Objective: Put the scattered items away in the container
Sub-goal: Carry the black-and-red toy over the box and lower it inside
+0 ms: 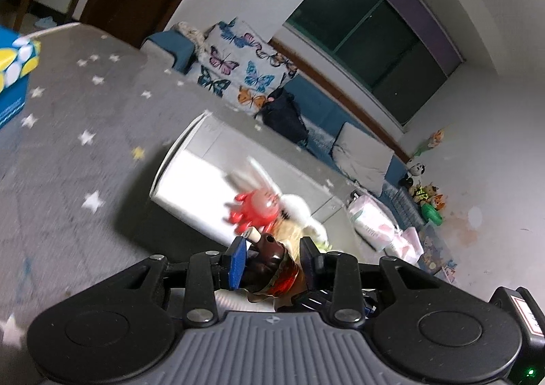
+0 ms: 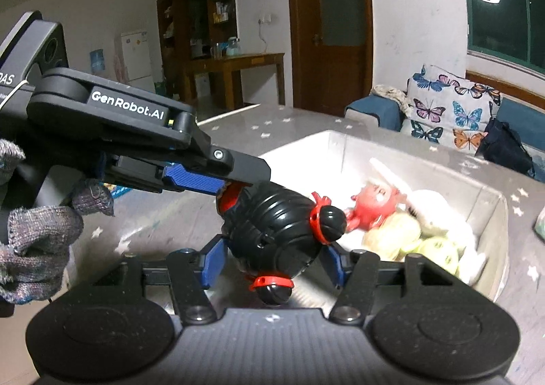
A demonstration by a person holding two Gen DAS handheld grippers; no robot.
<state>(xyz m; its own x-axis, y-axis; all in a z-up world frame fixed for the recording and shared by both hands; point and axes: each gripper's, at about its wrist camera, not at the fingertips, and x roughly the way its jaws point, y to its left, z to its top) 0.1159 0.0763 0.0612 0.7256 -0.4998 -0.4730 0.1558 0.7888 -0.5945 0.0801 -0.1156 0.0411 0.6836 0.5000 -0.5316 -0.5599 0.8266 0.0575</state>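
Both your grippers clamp one toy (image 2: 276, 231): left gripper (image 2: 235, 185) fingers closed on its body, right gripper (image 2: 272, 260) fingers closed on its head, just short of the box (image 2: 490, 211). Release unevenly and it drops on the mat (image 1: 68, 146).

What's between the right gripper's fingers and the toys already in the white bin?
In the right wrist view, the black-and-red toy fills that stretch, held between both grippers. Past it lie the red octopus toy and plush toys inside the white bin.
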